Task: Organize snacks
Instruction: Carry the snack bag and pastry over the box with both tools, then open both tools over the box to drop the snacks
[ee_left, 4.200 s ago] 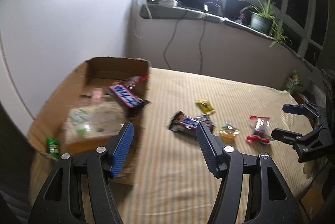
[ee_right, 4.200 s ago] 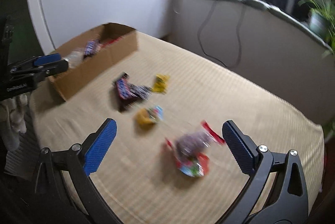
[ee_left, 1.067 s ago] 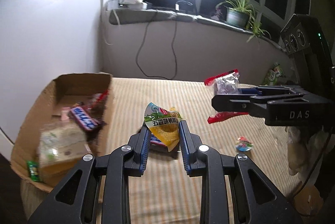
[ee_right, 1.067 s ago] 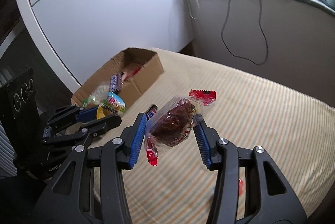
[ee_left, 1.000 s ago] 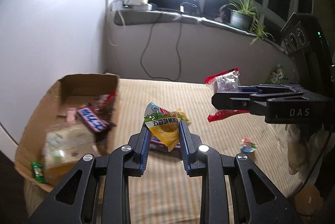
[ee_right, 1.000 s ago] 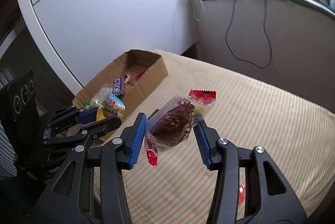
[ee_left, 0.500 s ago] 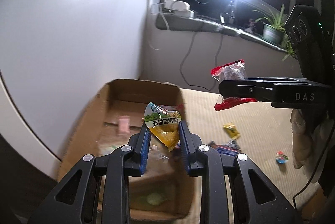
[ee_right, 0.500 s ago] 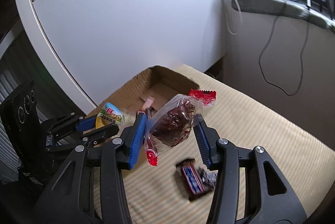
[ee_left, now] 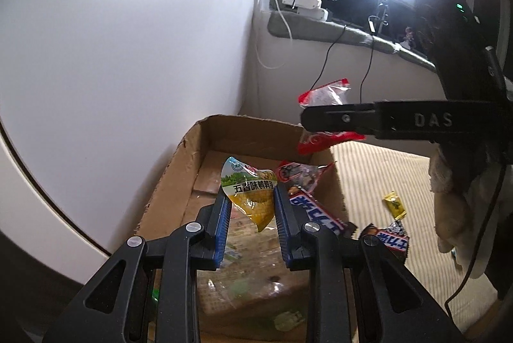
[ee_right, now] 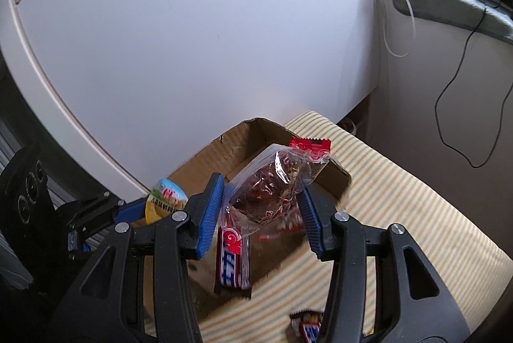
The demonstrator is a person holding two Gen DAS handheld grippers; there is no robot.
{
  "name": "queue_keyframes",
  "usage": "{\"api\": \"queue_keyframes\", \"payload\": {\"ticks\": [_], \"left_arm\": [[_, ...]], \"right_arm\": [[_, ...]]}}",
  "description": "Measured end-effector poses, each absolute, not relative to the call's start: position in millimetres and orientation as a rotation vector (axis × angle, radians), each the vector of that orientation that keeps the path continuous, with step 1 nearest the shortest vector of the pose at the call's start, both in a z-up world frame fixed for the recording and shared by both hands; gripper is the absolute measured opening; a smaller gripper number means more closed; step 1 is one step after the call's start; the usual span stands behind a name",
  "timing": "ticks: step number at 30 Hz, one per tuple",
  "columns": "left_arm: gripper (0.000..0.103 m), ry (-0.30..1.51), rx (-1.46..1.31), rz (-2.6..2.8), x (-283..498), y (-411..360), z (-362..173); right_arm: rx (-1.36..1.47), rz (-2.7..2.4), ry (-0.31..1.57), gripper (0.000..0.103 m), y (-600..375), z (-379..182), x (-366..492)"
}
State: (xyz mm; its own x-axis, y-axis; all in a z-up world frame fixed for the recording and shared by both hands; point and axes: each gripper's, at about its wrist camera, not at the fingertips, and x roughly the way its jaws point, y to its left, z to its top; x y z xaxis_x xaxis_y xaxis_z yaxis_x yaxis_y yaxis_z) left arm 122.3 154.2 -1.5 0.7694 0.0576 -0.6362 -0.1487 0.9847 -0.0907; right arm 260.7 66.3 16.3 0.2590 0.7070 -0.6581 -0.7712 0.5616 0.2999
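Both packets (ee_left: 251, 193) (ee_right: 272, 189) now over box (ee_left: 179, 169), upright

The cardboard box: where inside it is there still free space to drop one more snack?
The cardboard box has bare floor at its far end, beside the back wall. The near half is crowded: a chocolate bar, a red-edged packet and clear-wrapped packs.

The left gripper (ee_left: 250, 216) hid much of the cardboard box (ee_left: 179, 169) floor, the lower packets there were blurred past reading, and a chocolate bar (ee_right: 306, 327) was cut off by the right view's bottom edge.
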Motion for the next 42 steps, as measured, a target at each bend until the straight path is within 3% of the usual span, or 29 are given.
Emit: {"api": "queue_keyframes", "payload": {"ticks": [15,20,22,24,27,30,42], "left_arm": [[0.026,0.715,-0.145,0.130,129.6,161.5,-10.7],[0.032,0.715,-0.142,0.139,130.1,161.8,-10.0],[0.032,0.710,-0.143,0.141,129.3,161.6,-9.4],[0.032,0.708,-0.143,0.142,128.8,161.2,-9.1],[0.041,0.706,-0.137,0.143,126.9,159.7,-8.3],[0.042,0.703,-0.134,0.143,125.3,158.1,-7.5],[0.043,0.682,-0.130,0.130,108.8,145.4,3.8]], "right_arm": [[-0.090,1.022,0.924,0.050,104.8,-19.0,289.3],[-0.090,1.020,0.926,0.052,106.6,-20.9,289.2],[-0.089,1.016,0.925,0.058,106.4,-20.4,289.4],[-0.085,1.011,0.916,0.073,107.6,-19.8,289.7],[-0.082,1.004,0.910,0.076,106.7,-17.3,289.6],[-0.086,0.990,0.904,0.083,104.3,-15.1,288.6],[-0.098,0.949,0.874,0.085,82.6,-0.3,274.8]]}}
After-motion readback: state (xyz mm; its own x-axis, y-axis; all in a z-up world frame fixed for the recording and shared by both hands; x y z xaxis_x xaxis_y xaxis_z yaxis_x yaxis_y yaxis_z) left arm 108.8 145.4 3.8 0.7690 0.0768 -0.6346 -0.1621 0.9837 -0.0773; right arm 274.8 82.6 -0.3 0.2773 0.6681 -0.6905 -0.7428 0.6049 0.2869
